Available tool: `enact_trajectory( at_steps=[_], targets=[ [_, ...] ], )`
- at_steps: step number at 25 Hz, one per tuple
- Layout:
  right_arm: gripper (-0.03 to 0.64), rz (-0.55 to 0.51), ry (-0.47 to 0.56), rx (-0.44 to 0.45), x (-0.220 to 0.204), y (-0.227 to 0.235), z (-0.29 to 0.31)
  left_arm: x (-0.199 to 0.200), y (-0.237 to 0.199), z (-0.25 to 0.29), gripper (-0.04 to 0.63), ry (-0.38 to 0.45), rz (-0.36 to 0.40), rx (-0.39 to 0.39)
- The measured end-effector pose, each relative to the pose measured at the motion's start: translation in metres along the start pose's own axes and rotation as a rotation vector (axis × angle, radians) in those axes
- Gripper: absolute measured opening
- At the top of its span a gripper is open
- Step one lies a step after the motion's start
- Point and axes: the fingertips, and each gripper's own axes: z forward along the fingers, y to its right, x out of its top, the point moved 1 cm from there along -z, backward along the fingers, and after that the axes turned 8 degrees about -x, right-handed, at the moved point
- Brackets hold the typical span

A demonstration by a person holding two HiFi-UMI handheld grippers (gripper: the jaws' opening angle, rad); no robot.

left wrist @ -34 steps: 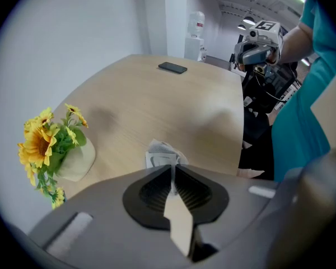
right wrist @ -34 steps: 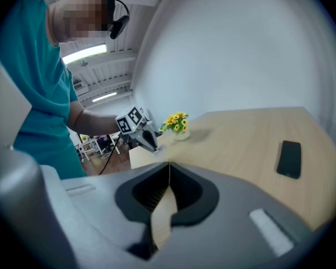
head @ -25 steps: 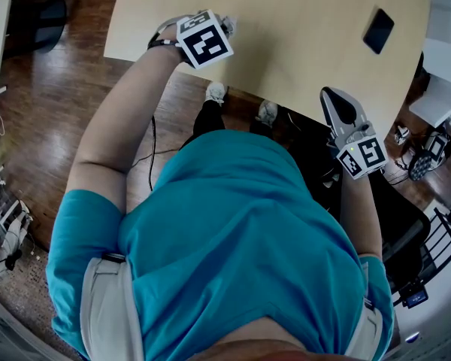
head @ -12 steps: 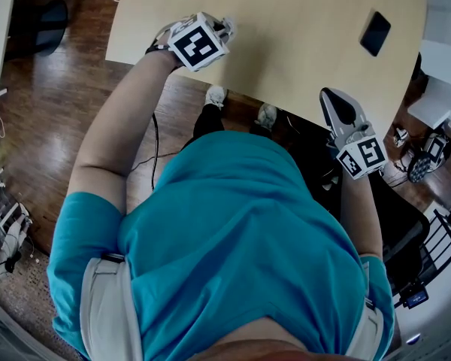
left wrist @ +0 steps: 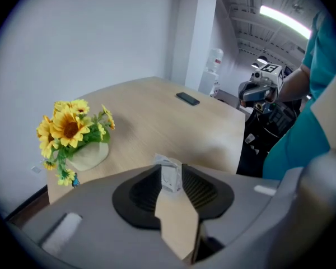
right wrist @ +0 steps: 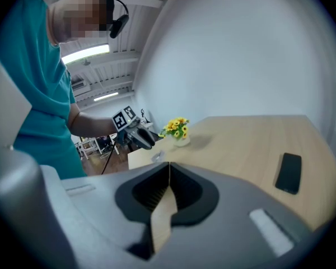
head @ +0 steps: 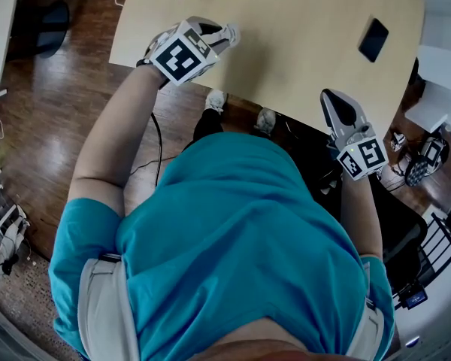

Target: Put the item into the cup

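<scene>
Where the item sits: a small crinkled item (left wrist: 169,175), clear and whitish like a wrapped packet, is clamped at the tips of the left gripper (head: 224,33); the jaws are closed on it, and its long axis is seen standing upright along the slit between them.
Left gripper: it is held above the near left part of the tabletop (head: 286,51) and aimed across the surface.
Right gripper (right wrist: 169,175): the jaws are pressed together with nothing between them; it is held off the near right edge, well apart from the left one.
Cup: no cup can be made out in any view, so which way it lies from the loaded jaws cannot be told.
Nearer hand: the left is judged the working hand, since the item is already carried by it over the surface.
Sunflowers (left wrist: 73,128): a bunch of yellow, artificial-looking blooms with green leaves is set in a small pale rounded pot (left wrist: 92,156), ahead and to the left of the left jaws.
Phone (head: 376,40): a flat, dark, glossy slab is laid on the far right part of the surface.
Tabletop surface: pale wood grain, smooth and matte, with rounded corners.
Jaw pads: black ribbed recesses are set in grey moulded shells.
Handling: the item is judged light and easily crushed, so a gentle release over the cup's mouth would be called for.
</scene>
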Motion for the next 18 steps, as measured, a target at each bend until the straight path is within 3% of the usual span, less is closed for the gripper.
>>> enact_trajectory(
  at_steps=[6, 10, 14, 18],
  targets=[
    [0.005, -0.002, 0.028, -0.031, 0.020, -0.009, -0.001, 0.031, 0.028, -0.058, 0.106, 0.339, 0.076, -0.046],
    [0.005, 0.003, 0.071, -0.080, 0.042, -0.023, -0.007, 0.043, 0.041, -0.104, 0.010, 0.529, 0.108, -0.045],
    [0.005, 0.004, 0.110, -0.146, 0.062, -0.041, -0.019, 0.038, 0.059, -0.130, 0.004, 0.596, 0.149, -0.038],
    [0.005, 0.011, 0.153, -0.210, 0.077, -0.060, -0.046, 0.030, 0.088, -0.136, 0.005, 0.625, 0.153, -0.141]
  ],
)
